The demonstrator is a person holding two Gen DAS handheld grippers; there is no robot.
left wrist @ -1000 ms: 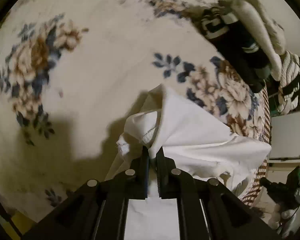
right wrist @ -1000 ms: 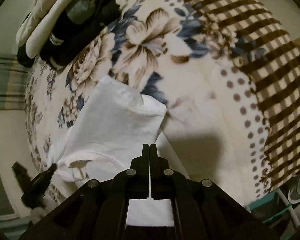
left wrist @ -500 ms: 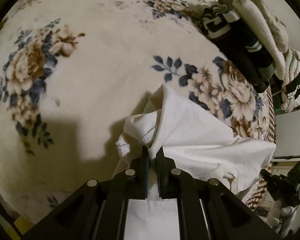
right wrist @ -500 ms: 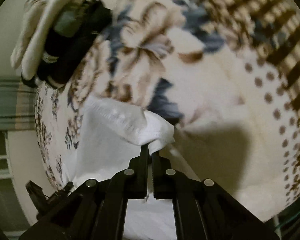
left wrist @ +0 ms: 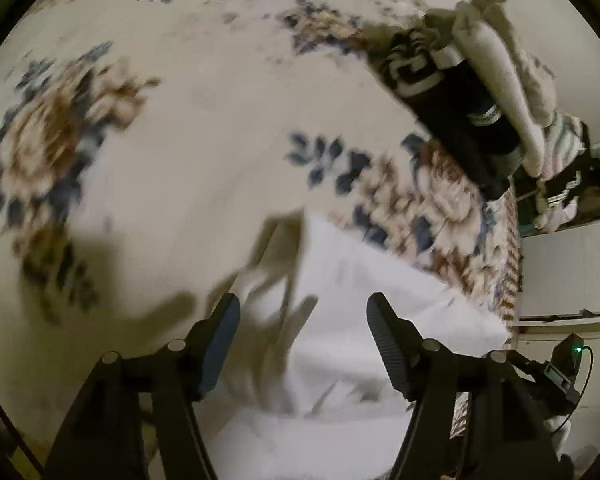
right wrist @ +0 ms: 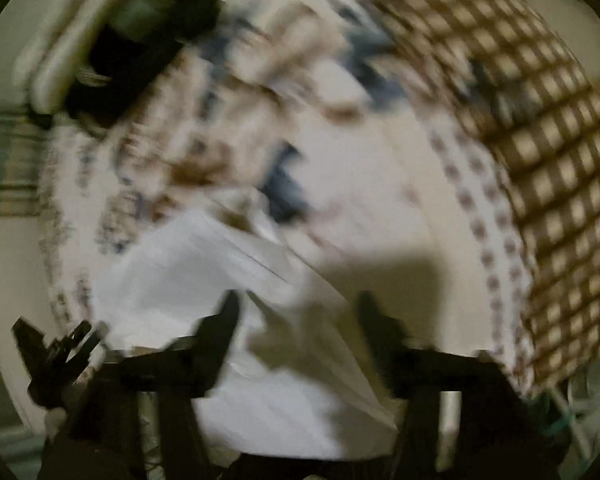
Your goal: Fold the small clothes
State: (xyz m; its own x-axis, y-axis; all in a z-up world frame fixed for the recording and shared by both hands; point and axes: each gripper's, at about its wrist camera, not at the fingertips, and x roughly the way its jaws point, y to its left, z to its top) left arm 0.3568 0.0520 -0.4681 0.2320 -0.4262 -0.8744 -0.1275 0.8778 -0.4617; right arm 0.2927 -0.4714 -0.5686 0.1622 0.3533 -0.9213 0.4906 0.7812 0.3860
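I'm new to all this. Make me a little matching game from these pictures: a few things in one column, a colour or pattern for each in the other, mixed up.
Things:
1. garment lying between the grippers
2. blanket
3. blanket border
4. rolled bundle at the far edge

Looks:
a. brown and cream checks
b. plain white
c. black
d. cream with blue and brown flowers

Pairs: 1-b, 2-d, 3-a, 4-c

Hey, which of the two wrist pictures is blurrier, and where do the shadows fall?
Right wrist view: heavy motion smear across the floral blanket and the white garment; a dark shadow lies right of the cloth. Left wrist view: milder blur, with finger-shaped shadows over the garment and the blanket.
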